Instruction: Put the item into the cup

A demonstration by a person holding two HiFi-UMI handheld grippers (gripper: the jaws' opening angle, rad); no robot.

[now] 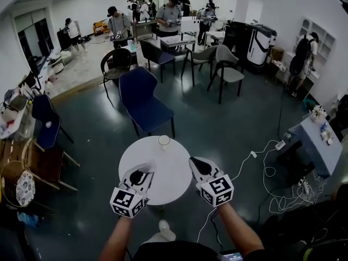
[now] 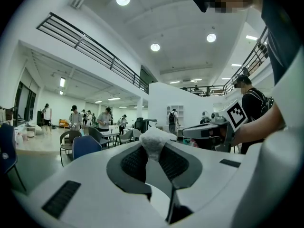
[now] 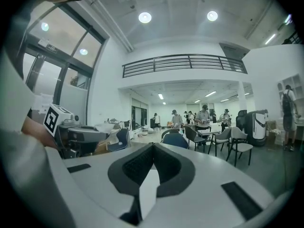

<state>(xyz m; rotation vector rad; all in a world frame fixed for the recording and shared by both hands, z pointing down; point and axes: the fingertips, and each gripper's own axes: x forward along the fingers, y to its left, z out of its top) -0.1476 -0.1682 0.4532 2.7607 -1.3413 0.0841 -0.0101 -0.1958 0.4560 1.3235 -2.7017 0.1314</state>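
Left gripper (image 1: 142, 171) is held level, short of the cup (image 1: 164, 142) on the table (image 1: 130, 157), its fingers (image 2: 134, 163) clamped on a crumpled white item (image 2: 153, 139), likely ready for dropping in. Right gripper (image 1: 197, 165) is held alongside, equally short of the cup, fingers (image 3: 138, 167) closed on nothing.

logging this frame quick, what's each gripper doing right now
Left gripper: closed on a white crumpled wad.
Right gripper: closed, nothing between its jaws.
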